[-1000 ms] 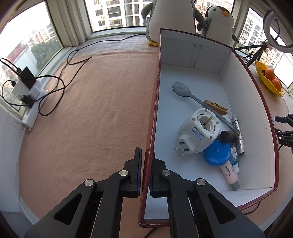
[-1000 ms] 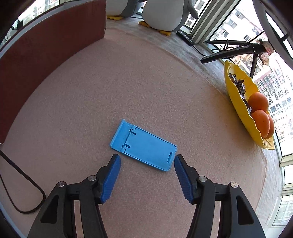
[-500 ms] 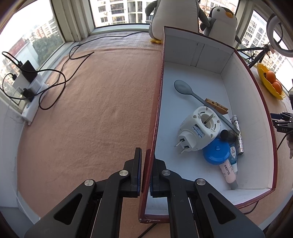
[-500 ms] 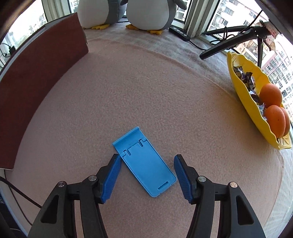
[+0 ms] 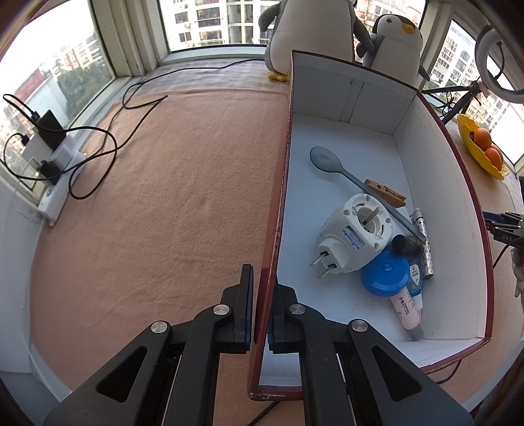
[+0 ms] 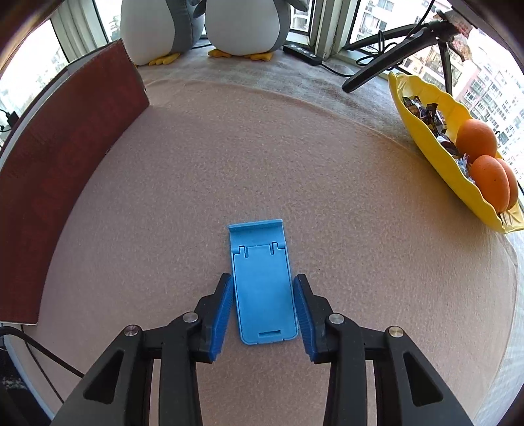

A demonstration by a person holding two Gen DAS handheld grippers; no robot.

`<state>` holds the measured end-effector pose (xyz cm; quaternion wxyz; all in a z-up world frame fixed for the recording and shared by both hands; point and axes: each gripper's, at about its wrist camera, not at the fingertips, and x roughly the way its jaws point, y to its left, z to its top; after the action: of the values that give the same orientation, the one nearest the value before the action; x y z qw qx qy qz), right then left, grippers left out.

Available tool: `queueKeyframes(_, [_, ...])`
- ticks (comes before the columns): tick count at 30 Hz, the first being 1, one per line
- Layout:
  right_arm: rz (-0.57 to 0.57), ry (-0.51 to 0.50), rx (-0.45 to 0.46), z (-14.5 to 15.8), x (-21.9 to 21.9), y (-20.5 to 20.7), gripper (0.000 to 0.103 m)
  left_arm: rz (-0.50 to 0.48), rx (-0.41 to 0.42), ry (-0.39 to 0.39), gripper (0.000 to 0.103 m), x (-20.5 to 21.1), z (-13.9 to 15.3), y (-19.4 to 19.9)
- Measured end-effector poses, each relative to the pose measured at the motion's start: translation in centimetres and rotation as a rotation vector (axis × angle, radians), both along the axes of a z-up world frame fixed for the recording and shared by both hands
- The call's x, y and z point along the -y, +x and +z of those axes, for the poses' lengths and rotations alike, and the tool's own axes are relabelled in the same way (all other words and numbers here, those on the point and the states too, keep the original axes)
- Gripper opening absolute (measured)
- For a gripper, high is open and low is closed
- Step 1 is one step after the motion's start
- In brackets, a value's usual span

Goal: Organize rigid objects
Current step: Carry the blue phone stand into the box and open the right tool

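Your left gripper was clamped on the near side wall of the box, one finger outside against the red face and one inside against the white lining. The box sat on the pink mat with its white floor open to view. Inside it, gathered toward the right wall, lay a grey spoon, a wooden clothespin, a white plug adapter with its prongs pointing toward you, a blue round lid, a pink tube and a patterned silver tube. The adapter rested over the spoon's handle, and the lid touched the adapter's lower edge.

Your right gripper pointed steeply down at the blue phone stand, which lay flat on the mat to the right of the box, well apart from it. The stand ran lengthwise between the two blue pads, its lipped end pointing away from you. The jaws were closing around its long sides; a thin gap showed on each side, so the pads were not yet pressing on it.

A yellow dish holding oranges and wrapped sweets sat at the mat's far right edge, and two plush penguins stood by the window behind the box.
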<state>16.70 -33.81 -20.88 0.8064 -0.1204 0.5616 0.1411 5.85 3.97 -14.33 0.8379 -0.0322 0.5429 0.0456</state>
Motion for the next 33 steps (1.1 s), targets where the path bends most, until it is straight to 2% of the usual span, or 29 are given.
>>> queueKeyframes(7, [-0.075, 0.013, 0.041, 0.9, -0.2, -2.3, 0.034, -0.017, 0.007, -0.005, 0.006, 0.0, 0.0, 0.2])
queueKeyframes(13, [-0.104, 0.071, 0.098, 4.1, -1.0, -4.1, 0.034, -0.029, 0.011, -0.018, 0.006, -0.1, 0.0, 0.5])
queueKeyframes(24, [-0.012, 0.129, 0.223, 10.9, -8.0, -6.9, 0.034, -0.066, 0.035, -0.034, 0.006, -0.3, 0.1, 0.5])
queueKeyframes(33, [0.072, 0.174, 0.261, 13.7, -14.0, -8.7, 0.034, -0.095, 0.055, -0.033, 0.005, -0.3, 0.2, 0.7])
